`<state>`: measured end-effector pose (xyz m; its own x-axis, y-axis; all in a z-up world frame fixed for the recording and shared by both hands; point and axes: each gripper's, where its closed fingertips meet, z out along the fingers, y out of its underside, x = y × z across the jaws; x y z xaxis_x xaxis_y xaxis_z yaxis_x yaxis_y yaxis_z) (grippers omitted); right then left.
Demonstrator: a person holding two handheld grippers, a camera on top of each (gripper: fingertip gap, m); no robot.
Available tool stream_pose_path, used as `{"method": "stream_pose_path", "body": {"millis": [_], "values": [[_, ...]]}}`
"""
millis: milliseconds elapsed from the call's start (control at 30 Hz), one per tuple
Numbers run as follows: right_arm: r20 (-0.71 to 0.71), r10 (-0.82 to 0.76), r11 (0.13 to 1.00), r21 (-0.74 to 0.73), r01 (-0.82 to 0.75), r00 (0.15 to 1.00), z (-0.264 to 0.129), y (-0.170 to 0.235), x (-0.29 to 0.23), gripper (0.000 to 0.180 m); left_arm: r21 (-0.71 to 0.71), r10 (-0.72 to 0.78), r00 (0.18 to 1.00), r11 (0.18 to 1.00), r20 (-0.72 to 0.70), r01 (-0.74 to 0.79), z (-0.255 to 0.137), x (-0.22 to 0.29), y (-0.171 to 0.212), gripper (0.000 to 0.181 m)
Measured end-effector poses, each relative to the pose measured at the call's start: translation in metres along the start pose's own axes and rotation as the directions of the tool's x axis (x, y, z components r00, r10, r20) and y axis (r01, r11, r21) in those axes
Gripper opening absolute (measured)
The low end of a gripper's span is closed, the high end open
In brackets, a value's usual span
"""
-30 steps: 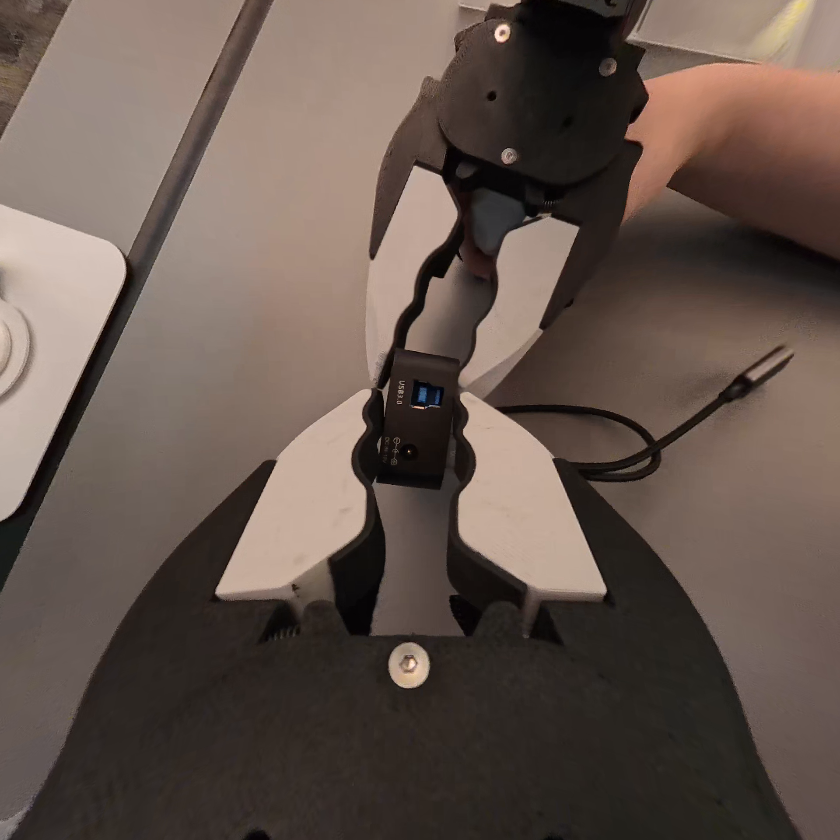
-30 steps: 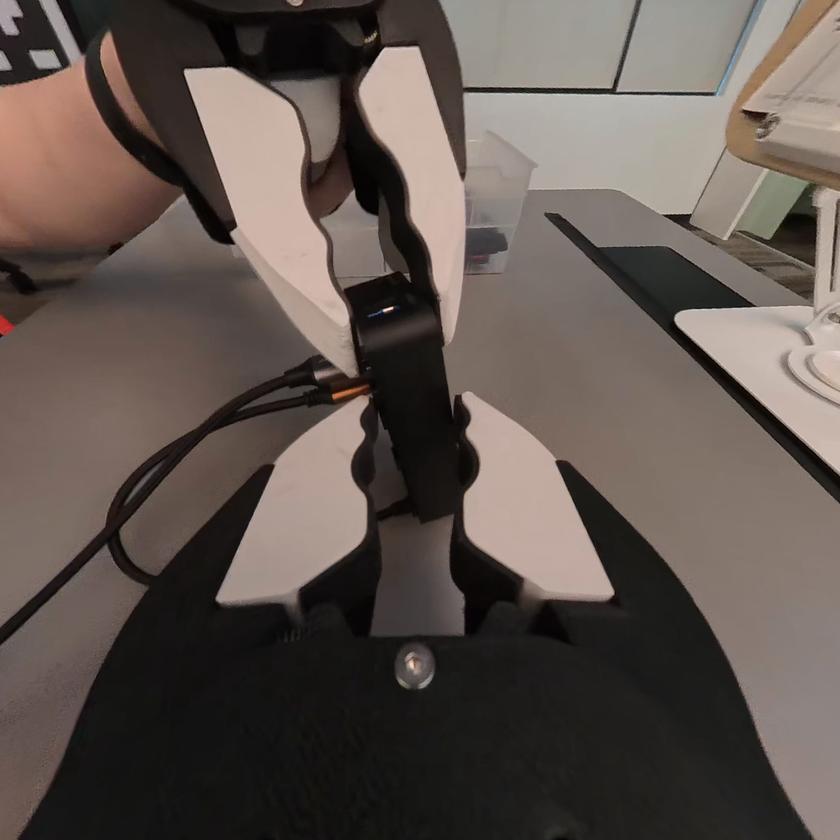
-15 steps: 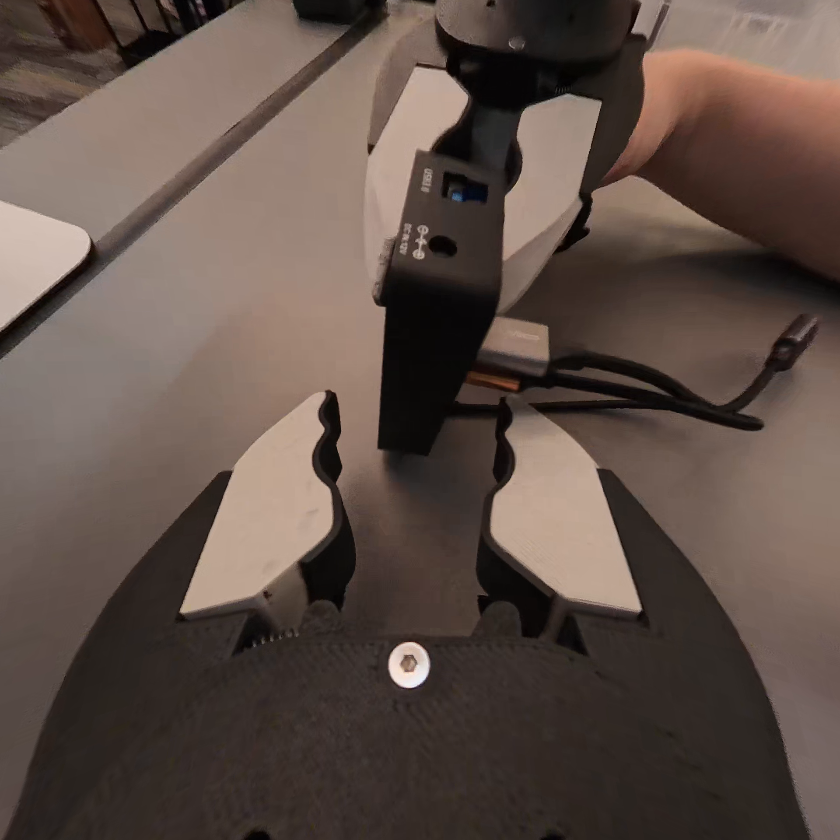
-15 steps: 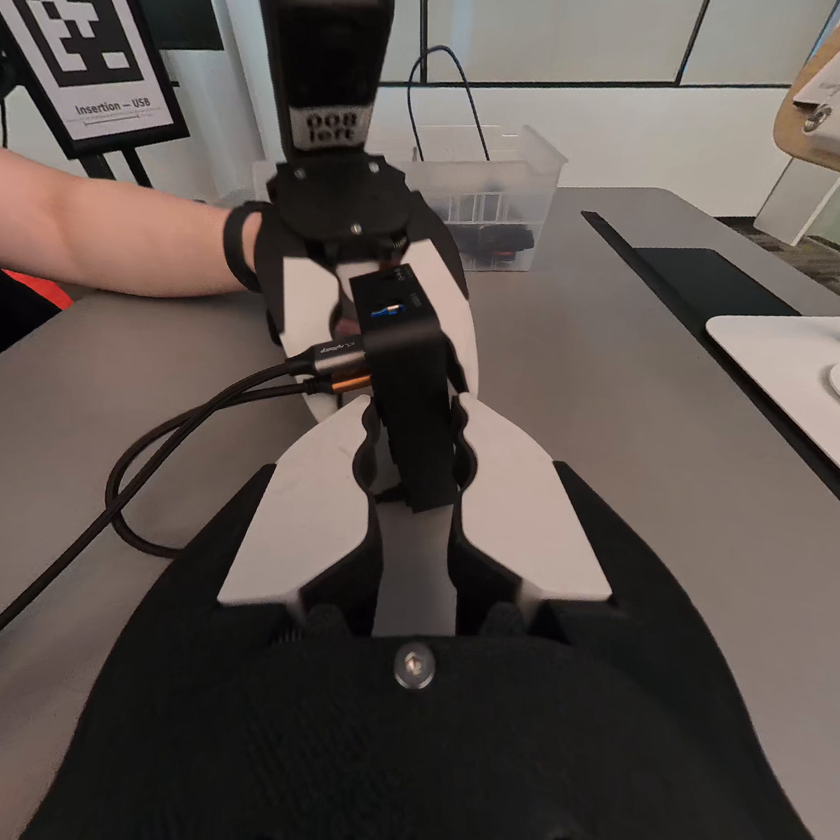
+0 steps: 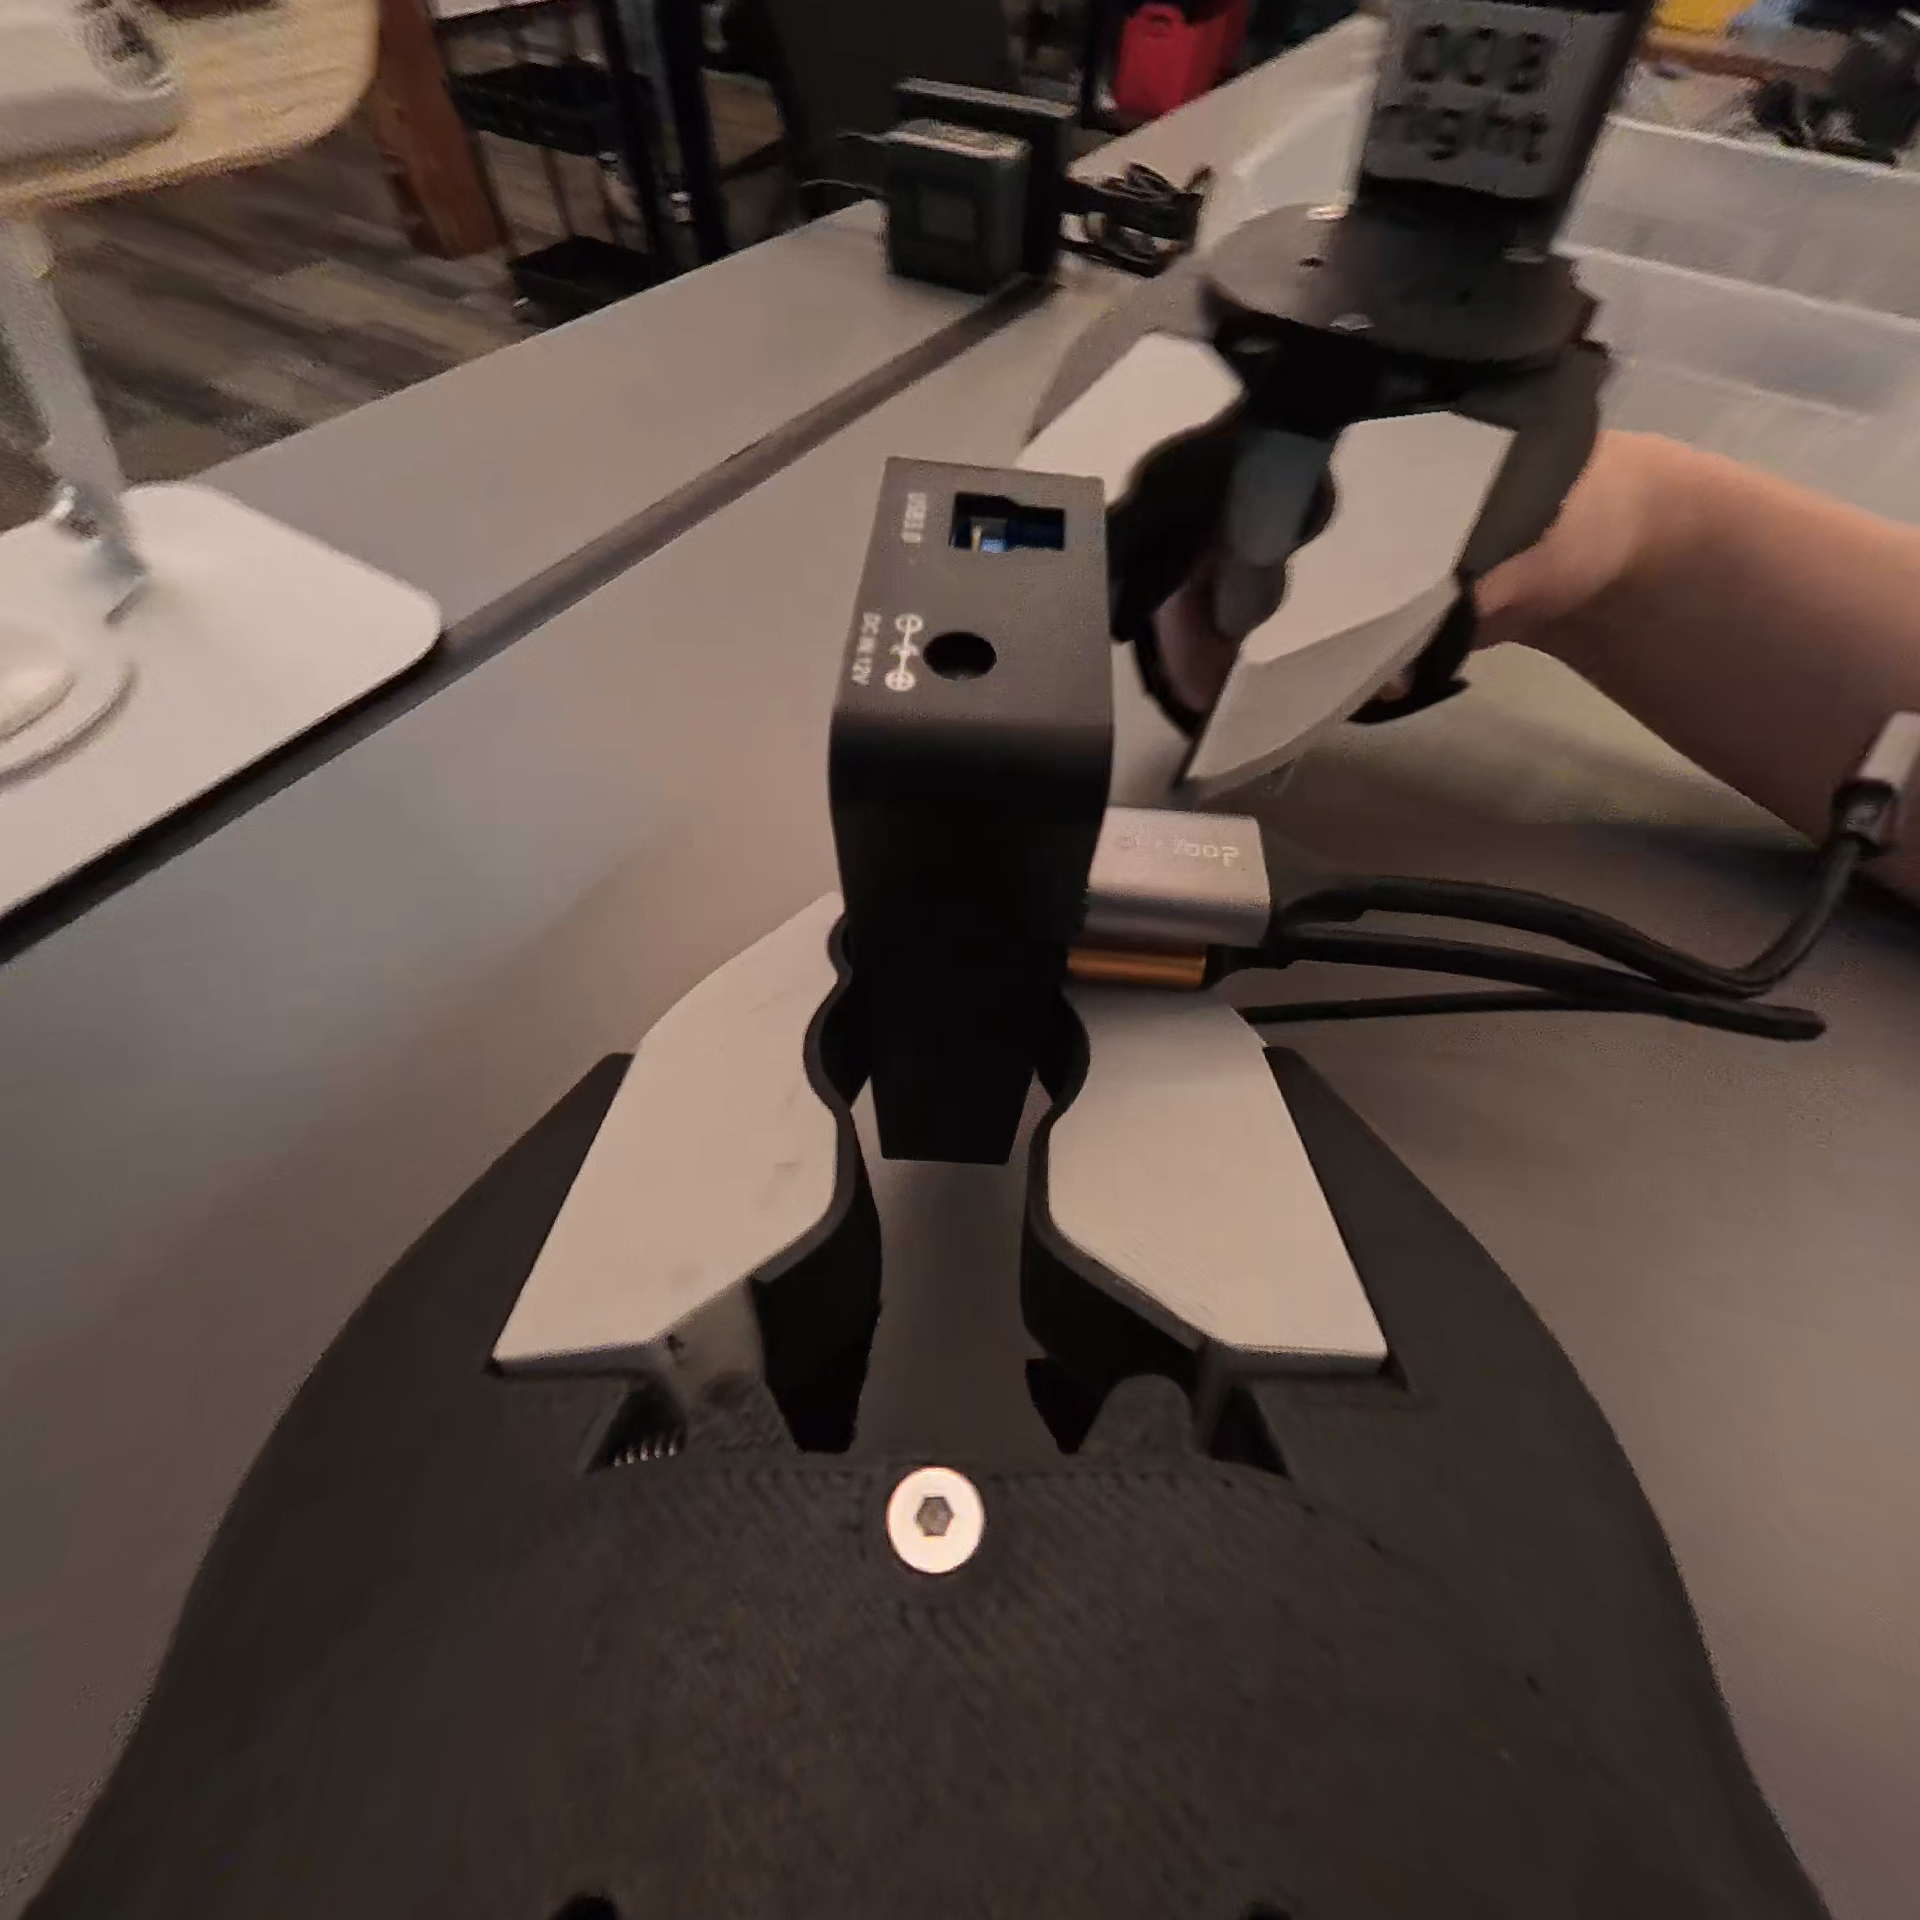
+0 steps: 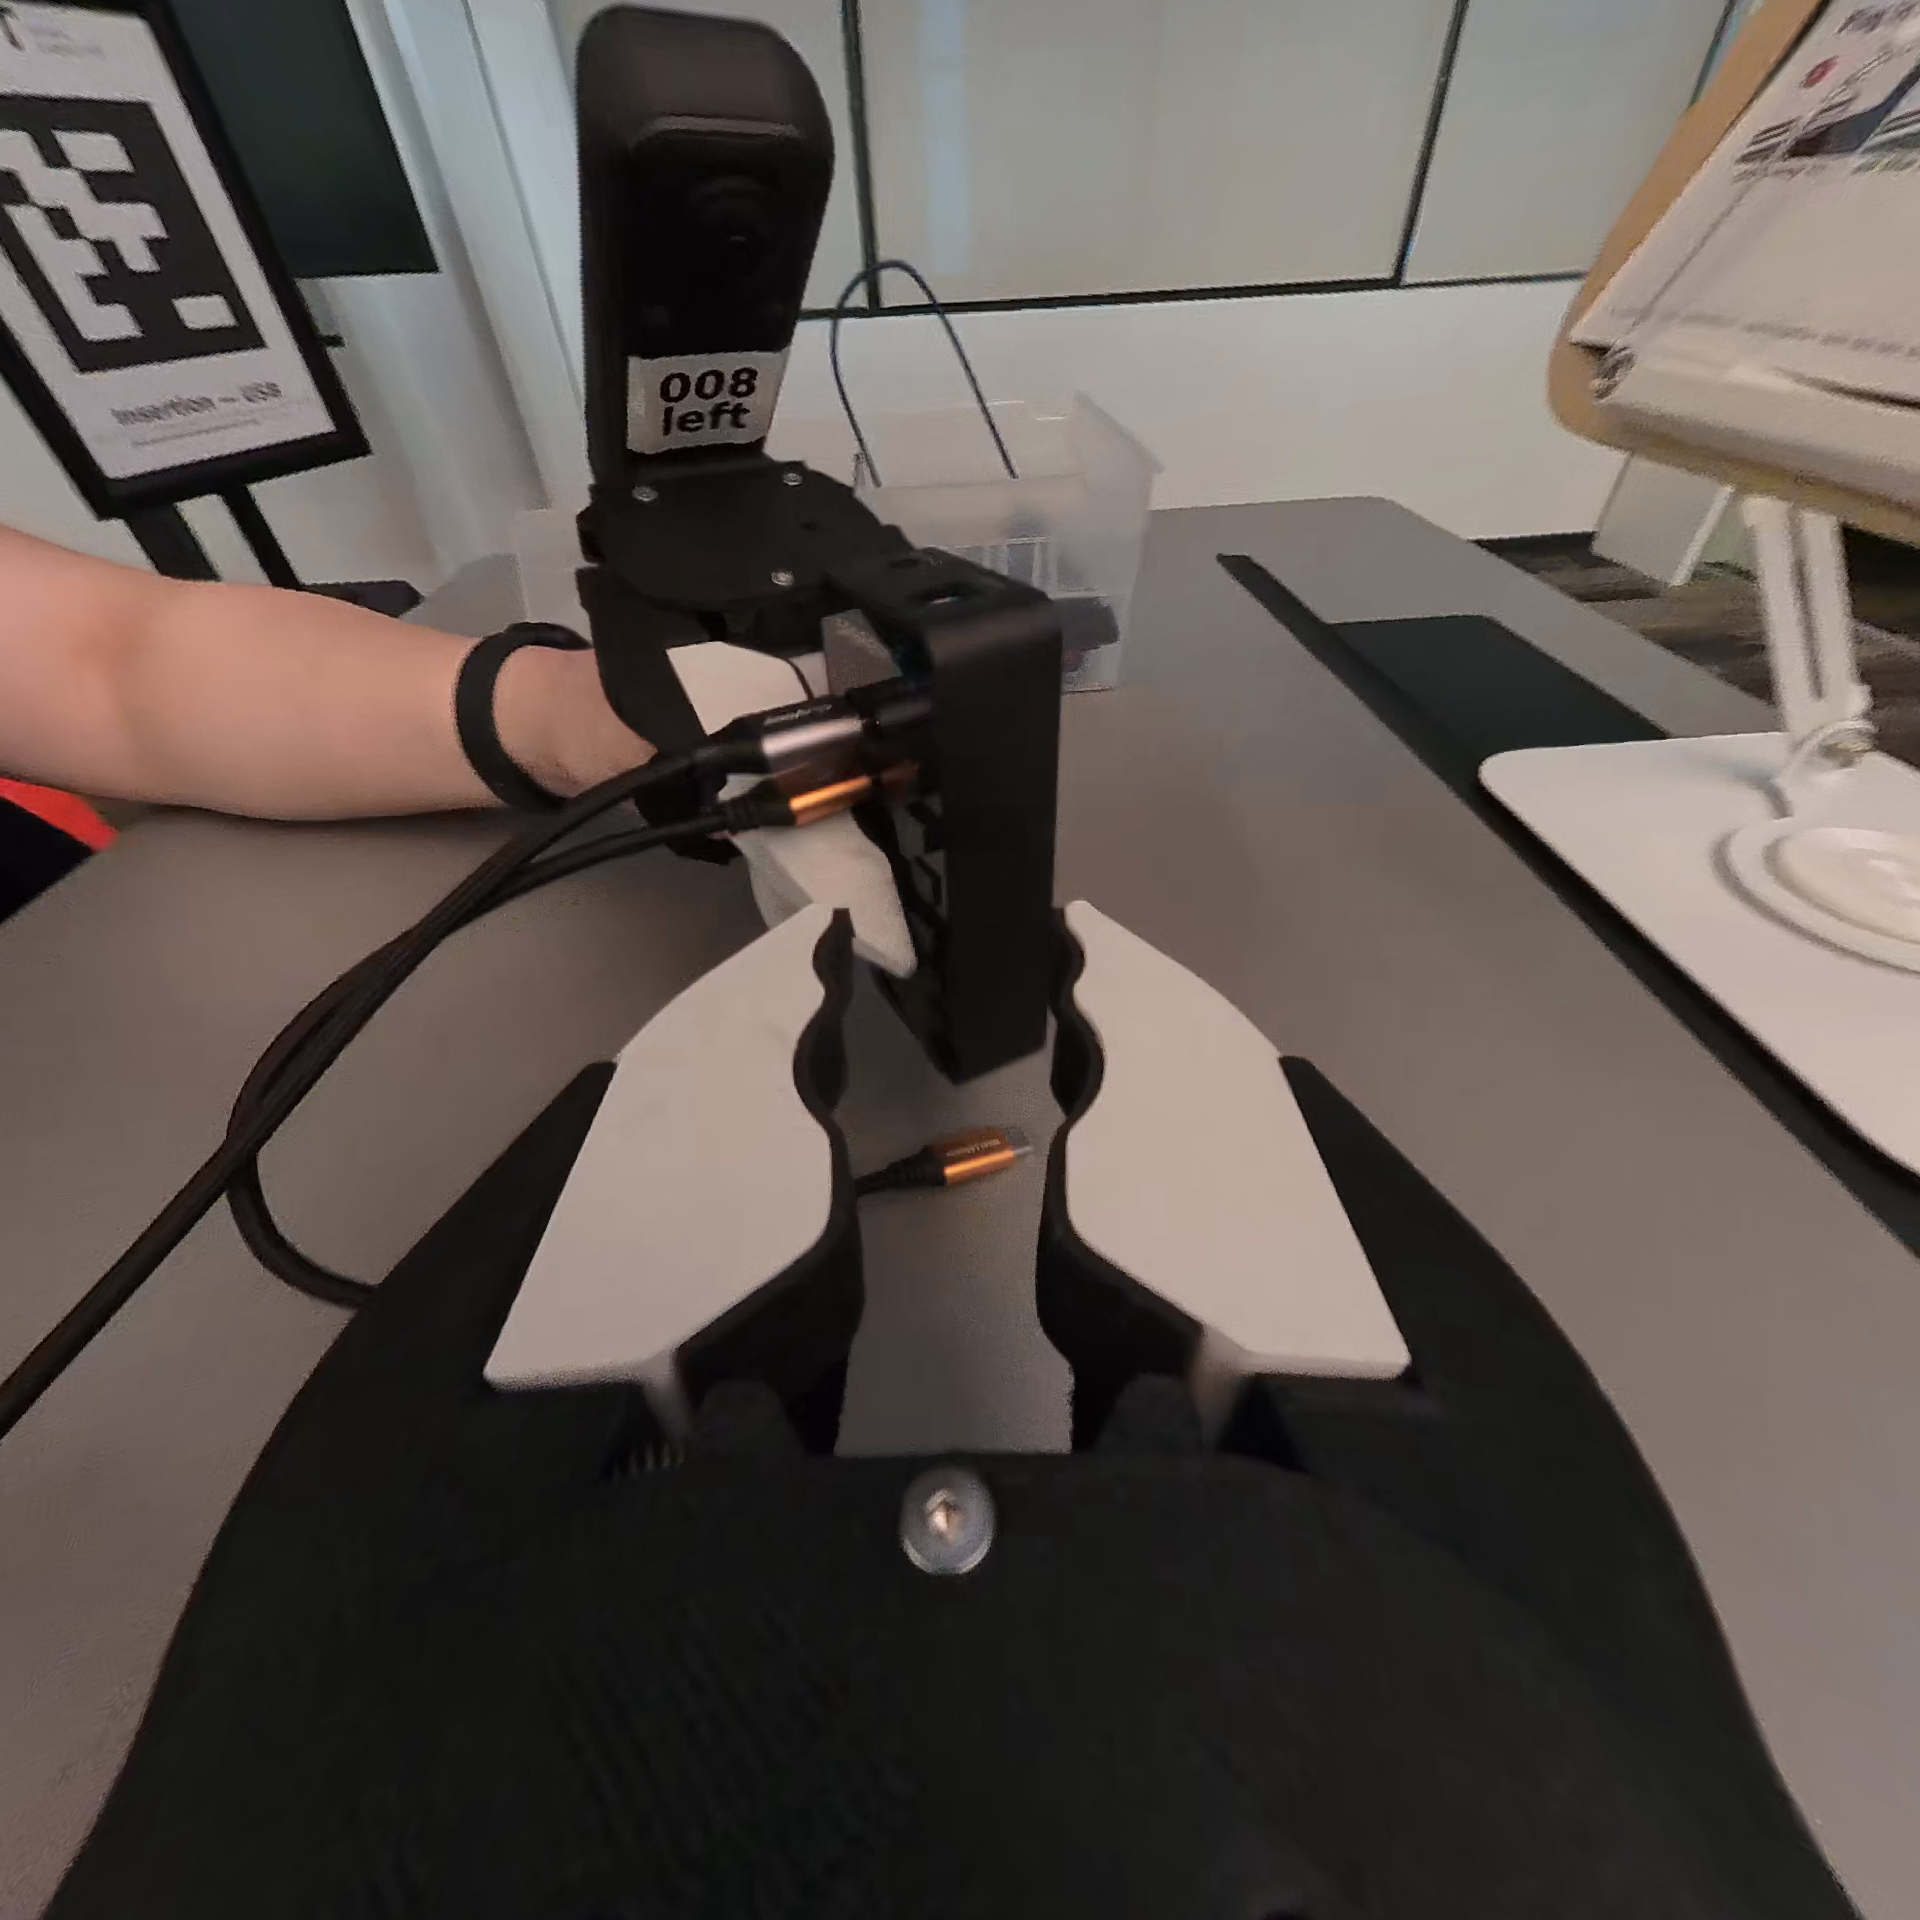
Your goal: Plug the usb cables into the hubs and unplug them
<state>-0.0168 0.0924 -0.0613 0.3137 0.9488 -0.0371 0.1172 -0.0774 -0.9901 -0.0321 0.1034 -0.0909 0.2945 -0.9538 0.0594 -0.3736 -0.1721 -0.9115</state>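
Note:
A black USB hub (image 5: 966, 727) stands upright, and my left gripper (image 5: 961, 966) is shut on its lower end. A grey plug (image 5: 1174, 883) and a copper plug (image 5: 1138, 968) sit in the hub's right side, with black cables trailing right. My right gripper (image 5: 1164, 717) hangs open behind and right of the hub, apart from it. In the right wrist view my right gripper (image 6: 951, 925) is open, with the hub (image 6: 997, 831) just beyond its tips. The left gripper (image 6: 904, 862) holds the hub from the far side. A loose copper plug (image 6: 966, 1158) lies on the table.
A white stand base (image 5: 208, 665) sits left of a dark seam in the grey table; it also shows in the right wrist view (image 6: 1714, 831). A clear plastic bin (image 6: 1039, 499) and a marker sign (image 6: 135, 260) stand at the back. A loose cable end (image 5: 1870, 790) lies at the right. My two grippers' fingertips are within a few centimetres of each other.
My left gripper opened half a second ago and has shut on the hub's lower end again. My right gripper has let go of the hub and drawn back from it.

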Motion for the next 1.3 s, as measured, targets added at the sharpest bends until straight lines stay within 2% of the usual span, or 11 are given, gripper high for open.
{"method": "stream_pose_path", "body": {"millis": [33,200,367,500,633,700,800,867,967,1133,1300], "values": [[-0.027,-0.006,1.0,-0.001,0.006,1.0,-0.003,-0.001,0.003,0.037,-0.014,-0.03,0.999,0.999,0.03,0.031,-0.003,-0.007,0.005,0.028],[-0.194,-0.003,1.0,-0.031,-0.003,0.981,-0.021,-0.018,0.018,0.037,-0.091,-0.099,0.983,0.989,0.153,0.114,-0.007,-0.032,0.033,0.028],[-0.385,-0.175,0.984,-0.084,0.155,0.906,-0.042,-0.07,0.01,0.037,-0.095,-0.131,0.963,0.983,0.235,0.157,-0.011,-0.041,0.037,0.028],[-0.463,-0.216,0.976,-0.087,0.199,0.859,-0.025,-0.095,-0.019,0.038,-0.107,-0.101,0.952,0.985,0.288,0.137,-0.01,-0.041,0.039,0.028],[-0.5,-0.128,0.986,-0.155,0.057,0.857,0.023,-0.06,-0.028,0.034,-0.088,-0.148,0.945,0.98,0.293,0.181,-0.01,-0.042,0.038,0.029],[-0.546,-0.089,0.986,-0.169,-0.005,0.833,0.034,-0.042,-0.021,0.024,-0.077,-0.168,0.938,0.977,0.302,0.2,-0.01,-0.043,0.038,0.029],[-0.576,-0.01,0.972,-0.197,-0.126,0.818,0.049,-0.011,-0.014,0.028,-0.08,-0.158,0.934,0.978,0.321,0.193,-0.01,-0.043,0.038,0.029],[-0.589,-0.018,0.959,-0.239,-0.153,0.808,0.055,0.002,-0.009,0.028,-0.089,-0.14,0.933,0.98,0.331,0.179,-0.009,-0.043,0.038,0.029],[-0.618,-0.002,0.954,-0.237,-0.184,0.786,0.058,0.01,-0.001,0.026,-0.09,-0.136,0.932,0.98,0.337,0.176,-0.009,-0.044,0.038,0.029],[-0.574,0.109,0.954,-0.17,-0.248,0.812,0.062,0.012,-0.002,0.018,-0.112,-0.116,0.926,0.98,0.359,0.166,-0.009,-0.045,0.04,0.029],[-0.581,0.064,0.962,-0.181,-0.205,0.811,0.061,0.01,-0.002,0.018,-0.227,-0.114,0.934,0.953,0.338,0.199,0.0,-0.044,0.056,0.032]]}}
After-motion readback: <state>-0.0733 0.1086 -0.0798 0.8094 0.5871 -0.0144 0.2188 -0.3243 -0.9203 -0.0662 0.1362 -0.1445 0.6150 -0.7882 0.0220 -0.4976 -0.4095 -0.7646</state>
